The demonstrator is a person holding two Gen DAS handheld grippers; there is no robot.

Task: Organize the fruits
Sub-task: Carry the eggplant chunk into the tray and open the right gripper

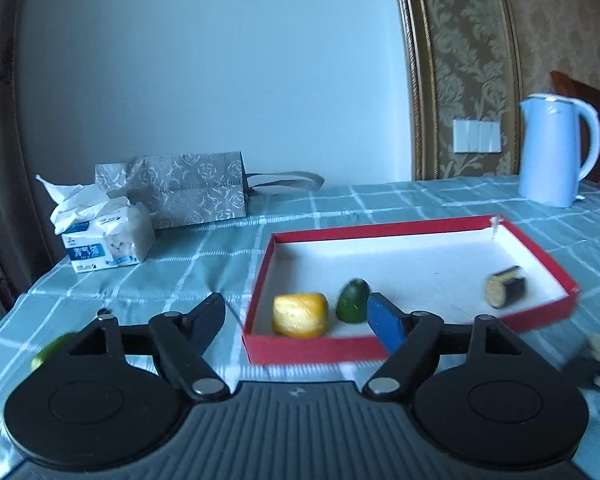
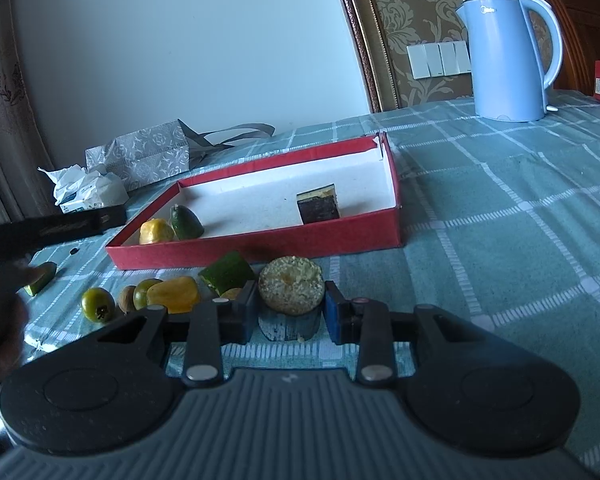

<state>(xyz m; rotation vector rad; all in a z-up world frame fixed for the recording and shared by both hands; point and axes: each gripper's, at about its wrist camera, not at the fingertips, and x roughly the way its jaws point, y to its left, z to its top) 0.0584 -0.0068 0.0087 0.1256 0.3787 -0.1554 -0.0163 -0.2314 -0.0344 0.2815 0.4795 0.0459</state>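
Right gripper (image 2: 291,312) pinches the round speckled fruit (image 2: 291,290) between its fingers, low over the table, red tray (image 2: 260,240) at twelve o'clock, ready for loading. Left gripper (image 1: 296,316) fingers spread, empty.

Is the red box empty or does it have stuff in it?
Not empty. The red box holds three pieces: a yellow piece and a green piece together in one corner, and a dark eggplant-like chunk lying apart.
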